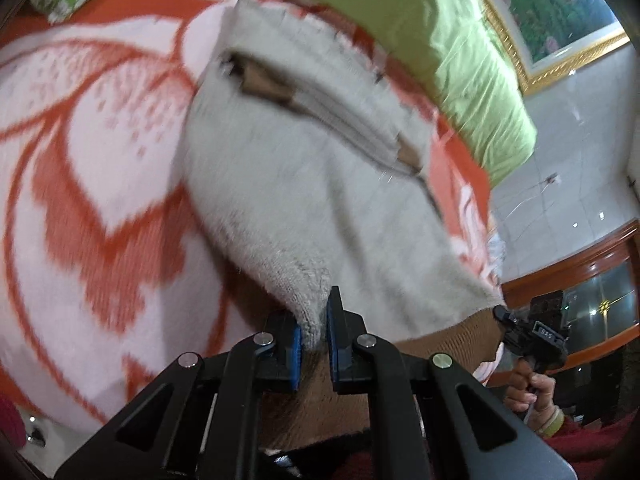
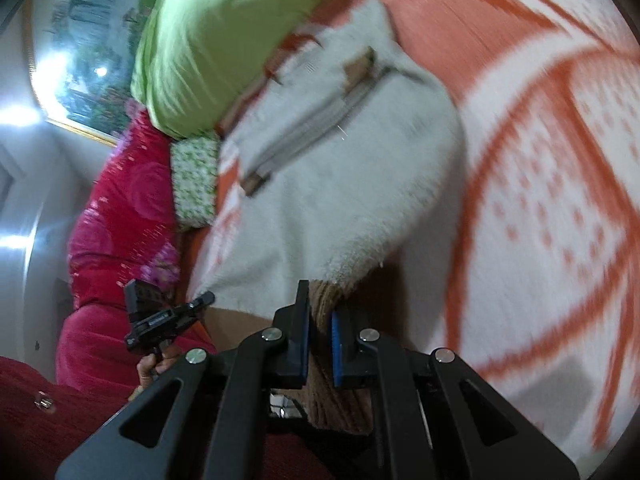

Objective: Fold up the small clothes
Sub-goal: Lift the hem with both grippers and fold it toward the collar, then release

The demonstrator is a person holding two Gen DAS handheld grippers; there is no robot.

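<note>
my left gripper (image 1: 313, 334) clamps white garment (image 1: 304, 184) corner | my right gripper (image 2: 320, 334) clamps its brown hem (image 2: 326, 308) | blurred, far edge under green pillow (image 1: 440, 40)

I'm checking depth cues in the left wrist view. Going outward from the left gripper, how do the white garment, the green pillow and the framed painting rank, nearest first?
1. White garment: clamped in the left gripper jaws, centre.
2. Green pillow: beyond the garment, upper right.
3. Framed painting: on the wall, far upper right.

A white fleecy garment (image 1: 280, 184) with brown lining lies on an orange-and-white floral blanket (image 1: 88, 160) beside a lime-green pillow (image 1: 440, 40)
</note>
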